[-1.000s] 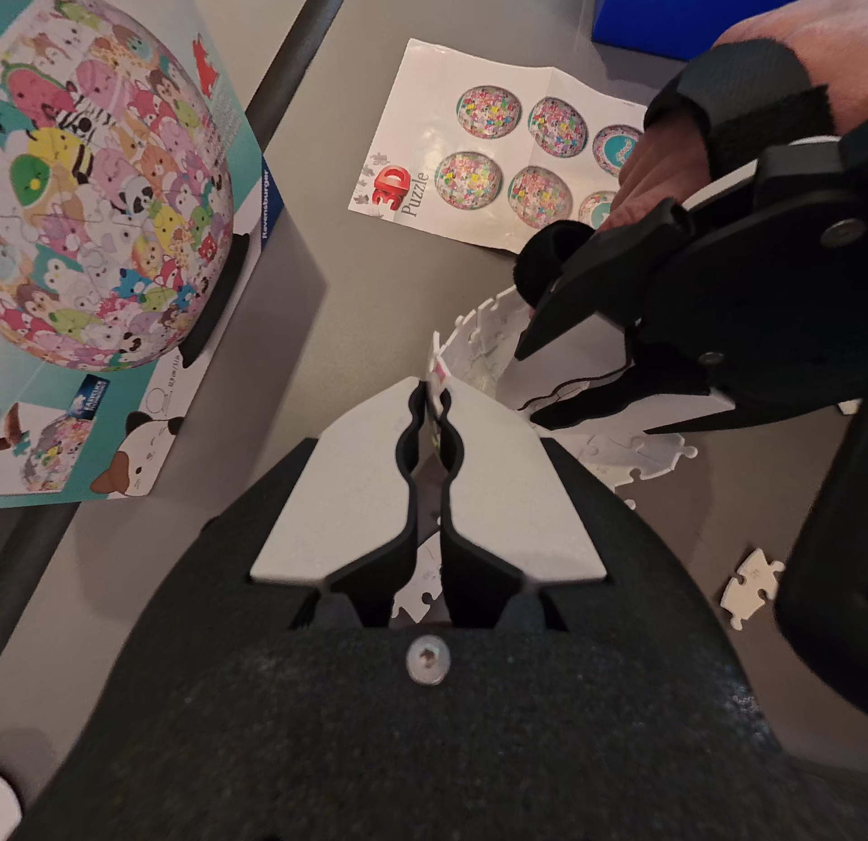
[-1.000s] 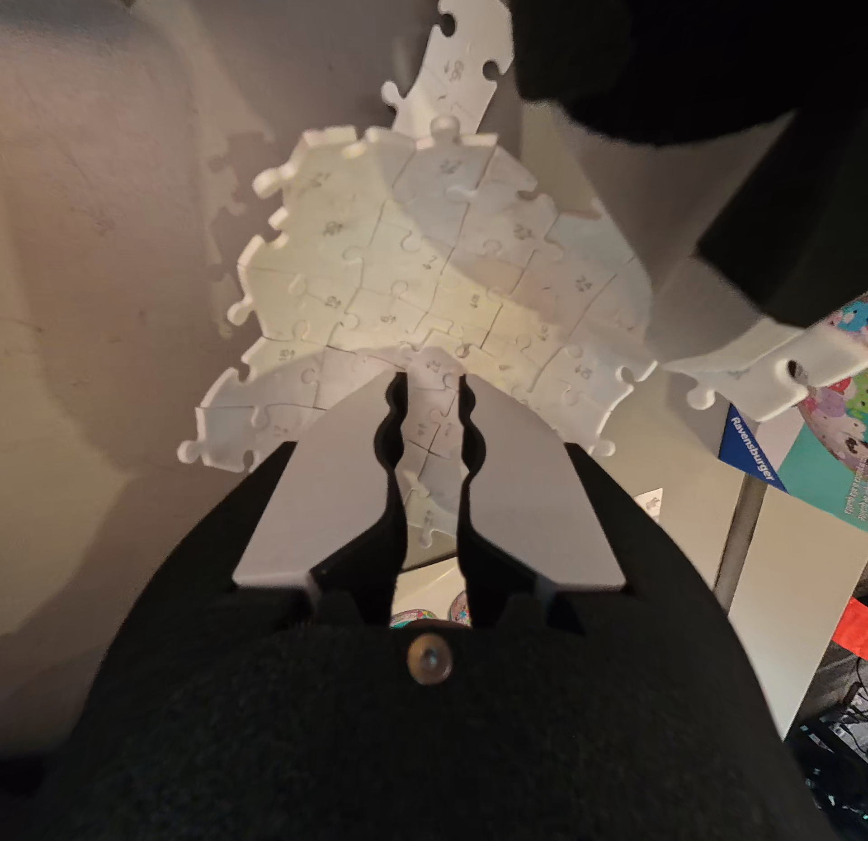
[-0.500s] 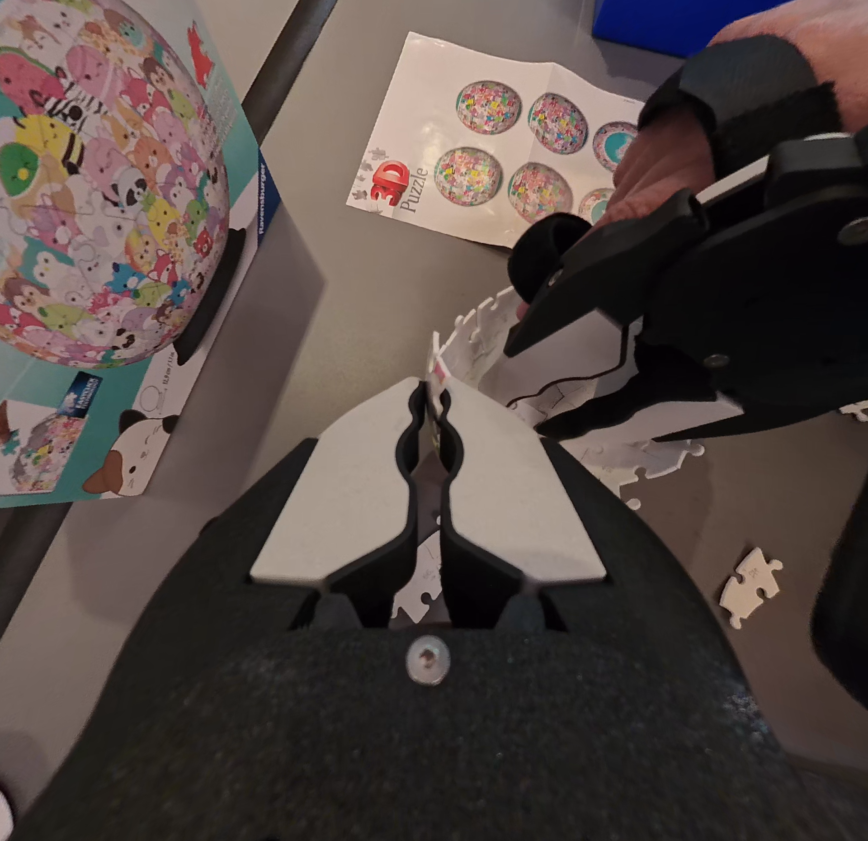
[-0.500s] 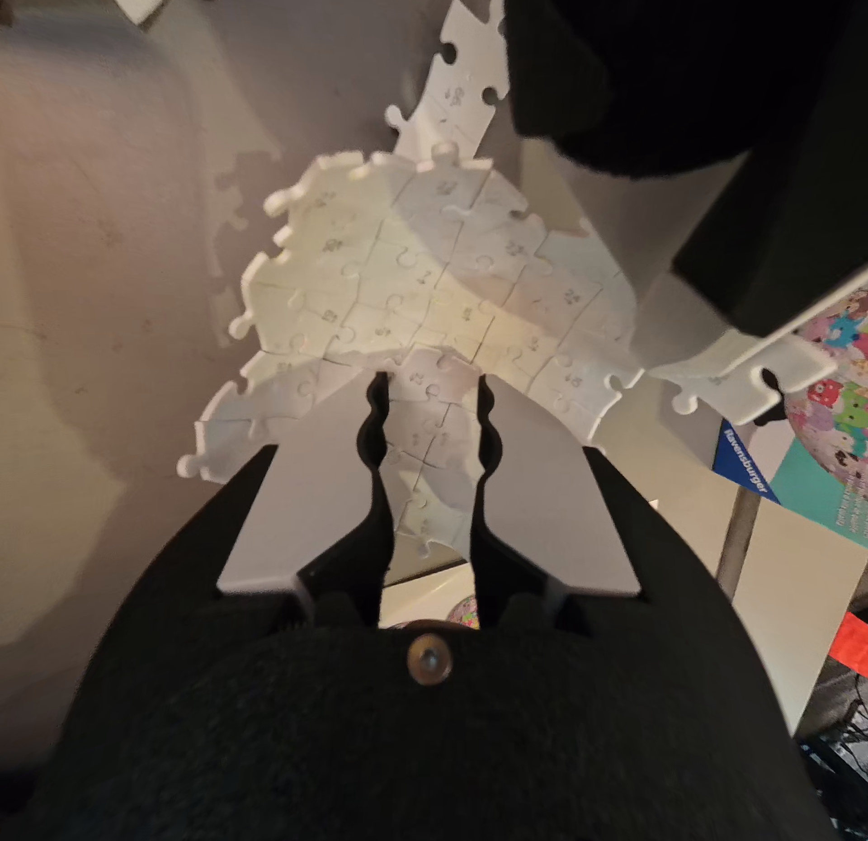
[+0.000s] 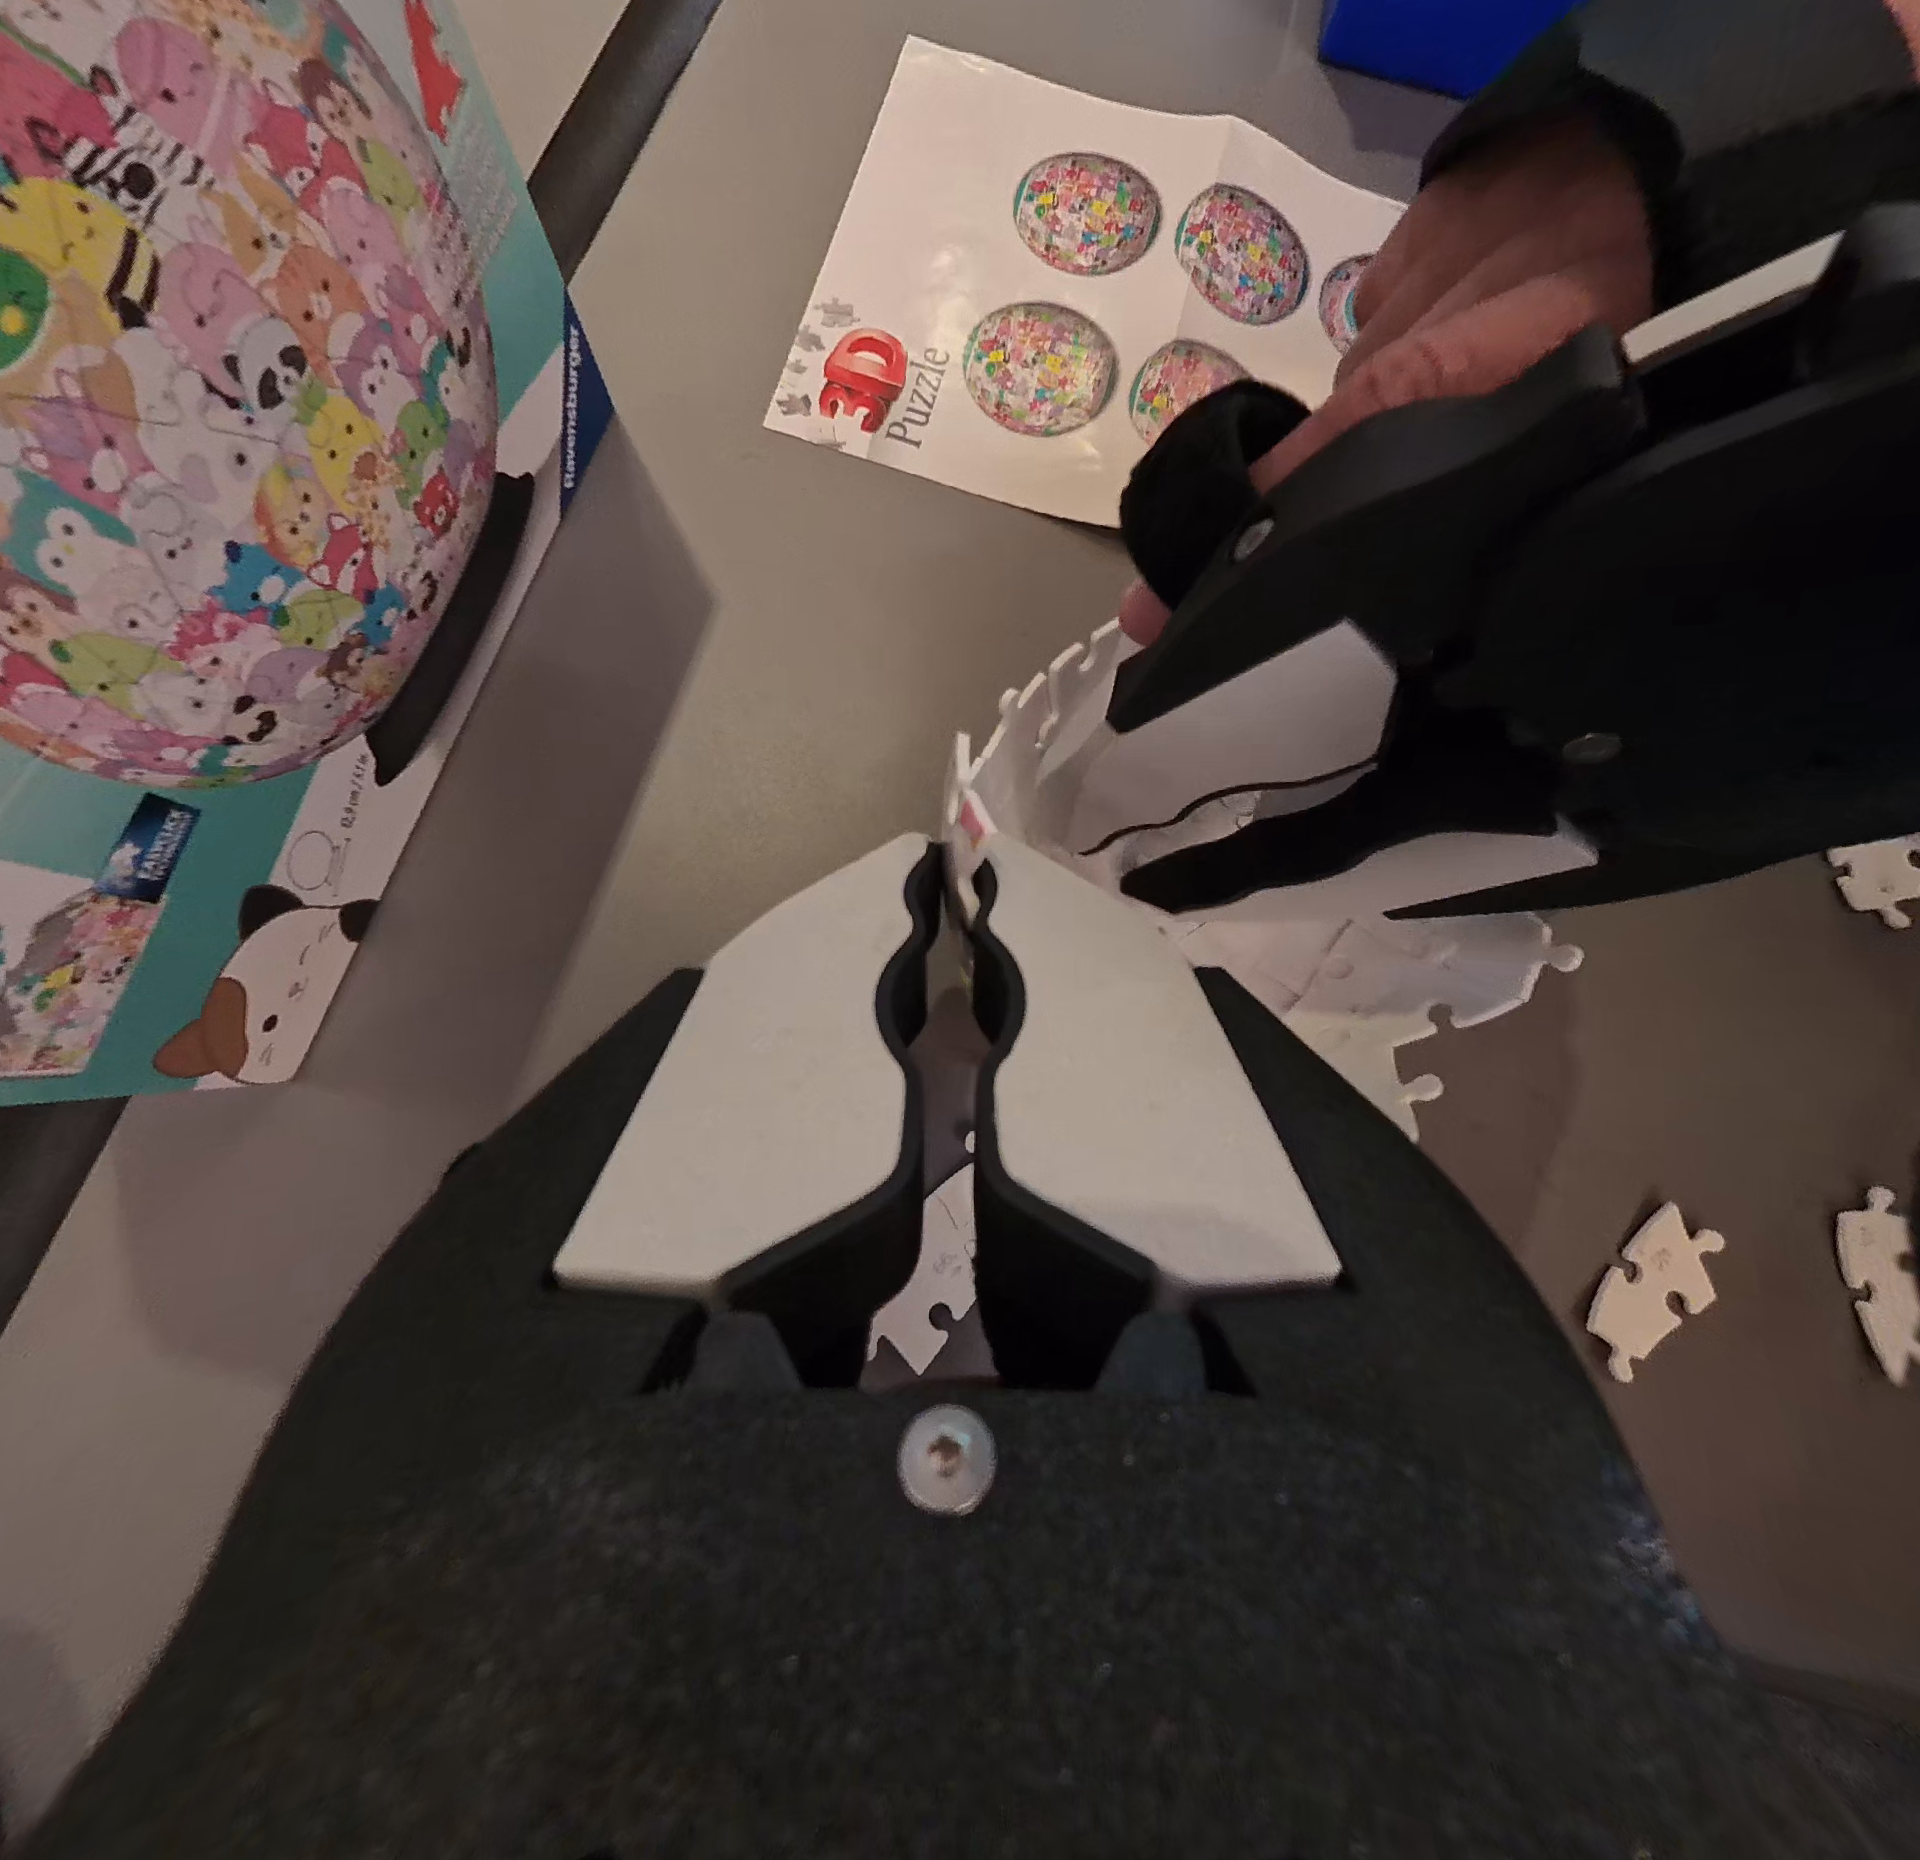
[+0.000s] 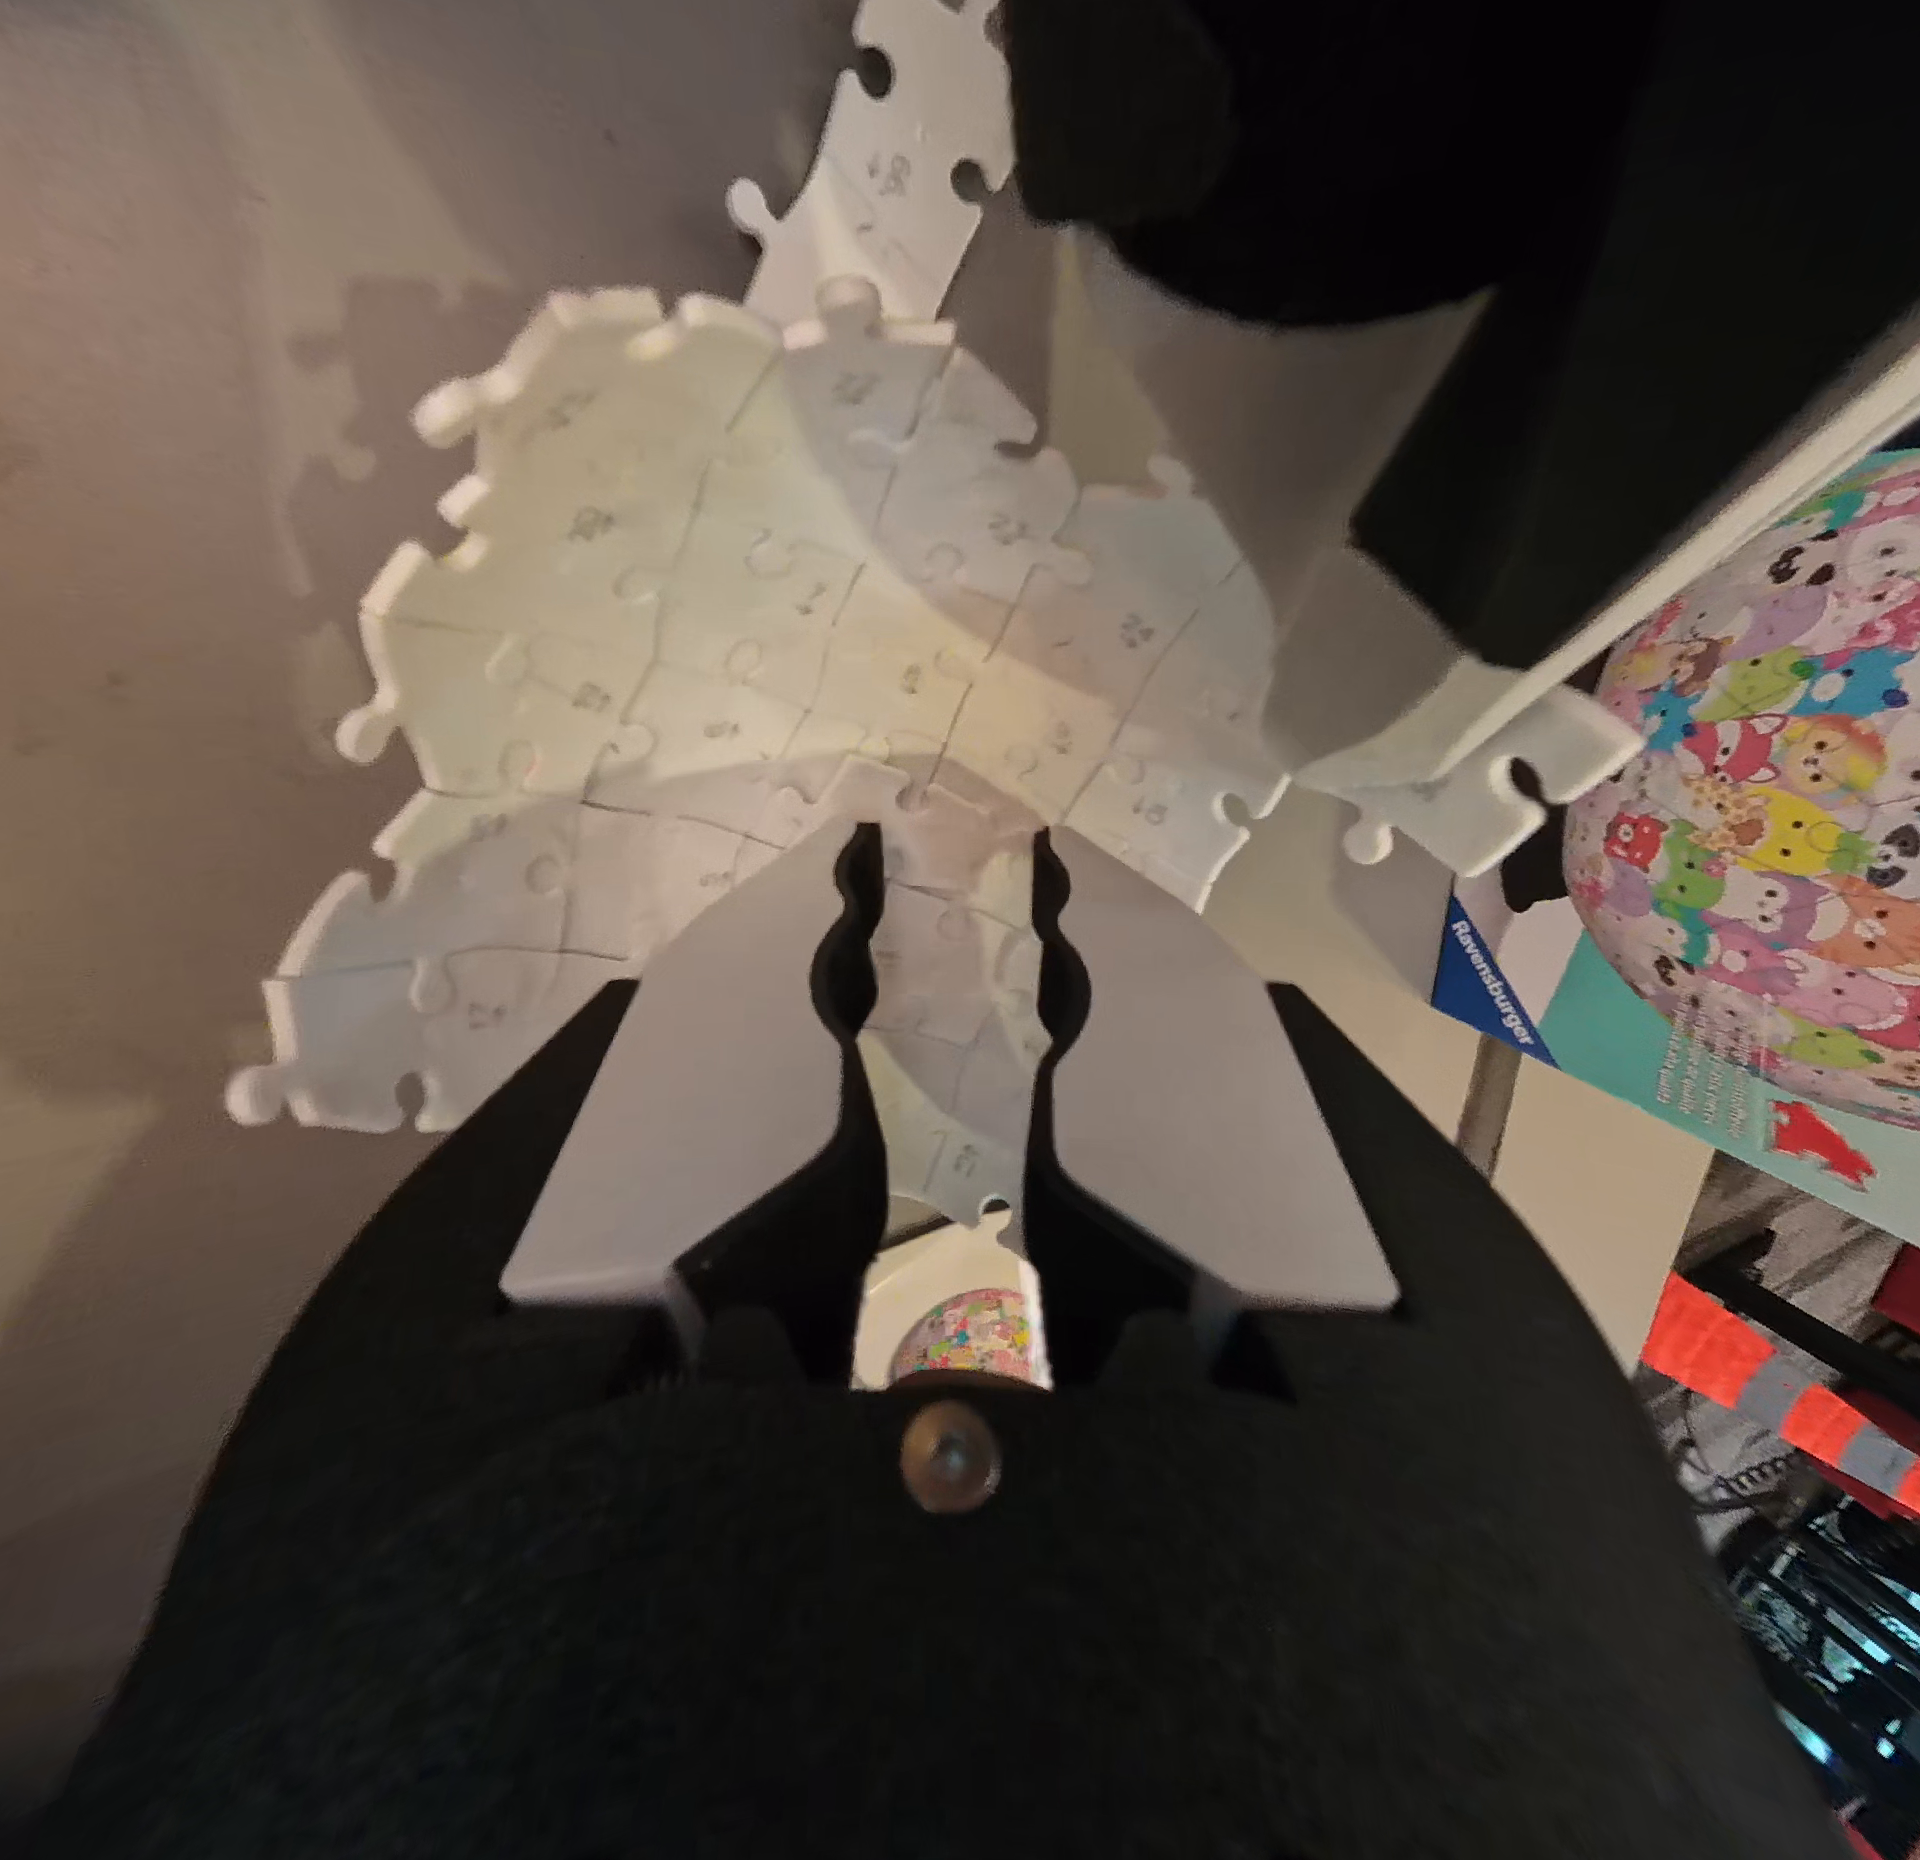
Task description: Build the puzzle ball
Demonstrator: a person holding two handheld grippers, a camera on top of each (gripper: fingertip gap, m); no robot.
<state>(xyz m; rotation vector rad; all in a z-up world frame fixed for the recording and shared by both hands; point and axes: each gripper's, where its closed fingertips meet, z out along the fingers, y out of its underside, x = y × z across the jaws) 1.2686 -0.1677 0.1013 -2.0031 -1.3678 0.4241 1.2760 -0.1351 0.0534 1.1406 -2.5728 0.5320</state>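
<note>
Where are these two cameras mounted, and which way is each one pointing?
Left wrist view: on the left gripper, looking down along its fingers at the table; a hand shows.
Right wrist view: on the right gripper, facing the shell's white inside; no hand shows.
Shared: puzzle shell, box.

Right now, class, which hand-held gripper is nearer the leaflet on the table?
Right. The right hand-held gripper hangs just in front of the leaflet, above the shell. The left hand-held gripper sits farther back, pinching the shell's edge.
</note>
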